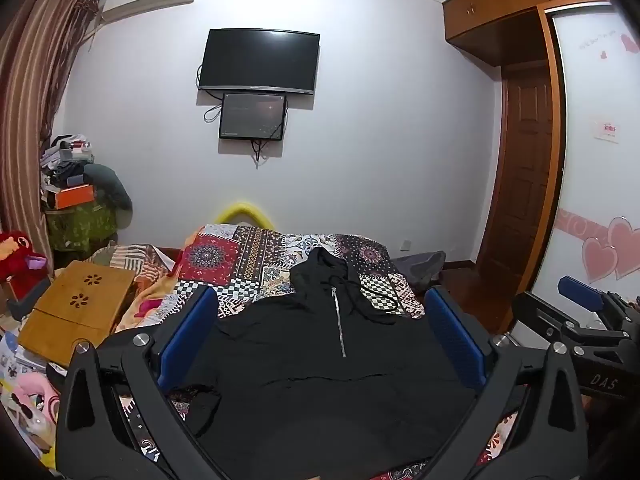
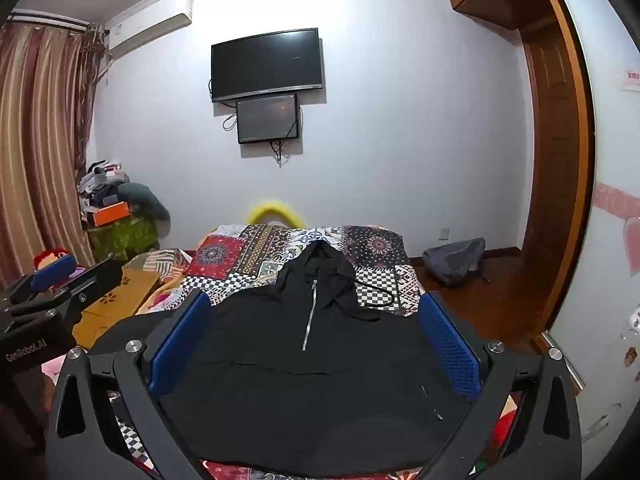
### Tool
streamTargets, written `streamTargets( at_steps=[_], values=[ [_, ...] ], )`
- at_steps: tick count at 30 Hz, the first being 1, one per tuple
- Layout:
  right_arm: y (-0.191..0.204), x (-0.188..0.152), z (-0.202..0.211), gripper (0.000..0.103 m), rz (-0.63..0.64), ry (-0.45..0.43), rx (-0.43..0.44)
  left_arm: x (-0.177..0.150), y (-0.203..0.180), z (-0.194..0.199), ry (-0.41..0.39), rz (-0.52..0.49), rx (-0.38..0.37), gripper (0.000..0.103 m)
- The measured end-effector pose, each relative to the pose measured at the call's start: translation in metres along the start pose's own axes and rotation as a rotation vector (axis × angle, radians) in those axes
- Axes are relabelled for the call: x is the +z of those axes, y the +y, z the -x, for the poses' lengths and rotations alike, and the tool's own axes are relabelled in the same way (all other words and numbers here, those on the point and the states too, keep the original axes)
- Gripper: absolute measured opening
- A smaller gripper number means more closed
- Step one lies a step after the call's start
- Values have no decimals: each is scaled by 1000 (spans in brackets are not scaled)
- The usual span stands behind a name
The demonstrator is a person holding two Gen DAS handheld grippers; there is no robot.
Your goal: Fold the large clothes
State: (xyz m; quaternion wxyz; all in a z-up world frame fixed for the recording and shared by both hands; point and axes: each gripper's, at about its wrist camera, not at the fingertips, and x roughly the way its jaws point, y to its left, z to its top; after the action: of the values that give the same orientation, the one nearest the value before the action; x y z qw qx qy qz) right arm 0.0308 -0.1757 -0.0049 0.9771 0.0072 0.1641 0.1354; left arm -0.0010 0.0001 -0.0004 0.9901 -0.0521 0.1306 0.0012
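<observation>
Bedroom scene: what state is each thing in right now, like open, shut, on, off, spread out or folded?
Hoodie: spread flat on the bed, zipper closed, not yet folded.
Left gripper: fingers wide open, holding nothing.
Right gripper: fingers wide open, holding nothing.
Television: screen dark.
Small screen: dimly lit.
Door: shut.

Black hoodie (image 1: 320,360), patchwork-patterned bedspread (image 1: 248,264)

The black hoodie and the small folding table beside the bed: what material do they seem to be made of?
The black hoodie looks like soft matte knit fabric: it drapes in shallow folds, with a shiny, probably metal zipper. The folding table looks like light wood, maybe bamboo: a smooth tan top with flower-shaped cut-outs.
</observation>
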Motion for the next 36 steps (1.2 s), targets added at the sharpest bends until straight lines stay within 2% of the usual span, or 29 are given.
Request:
streamTargets(
  at_steps=[1, 8, 9, 15, 20, 36],
  values=[
    [0, 0, 0, 103, 0, 0, -1, 0, 0, -2, 19, 5, 3, 103],
    [2, -1, -1, 103, 4, -1, -6, 2, 5, -2, 14, 4, -6, 103],
    [11, -2, 2, 103, 6, 2, -7, -4, 9, 0, 9, 3, 19, 103],
    [25, -2, 3, 103, 7, 2, -15, -2, 5, -2, 10, -3, 33, 103],
    [9, -5, -4, 103, 3, 14, -1, -3, 7, -3, 13, -1, 37, 103],
    [6, -8, -9, 103, 13, 21, -9, -4, 10, -6, 11, -1, 33, 103]
  ],
)
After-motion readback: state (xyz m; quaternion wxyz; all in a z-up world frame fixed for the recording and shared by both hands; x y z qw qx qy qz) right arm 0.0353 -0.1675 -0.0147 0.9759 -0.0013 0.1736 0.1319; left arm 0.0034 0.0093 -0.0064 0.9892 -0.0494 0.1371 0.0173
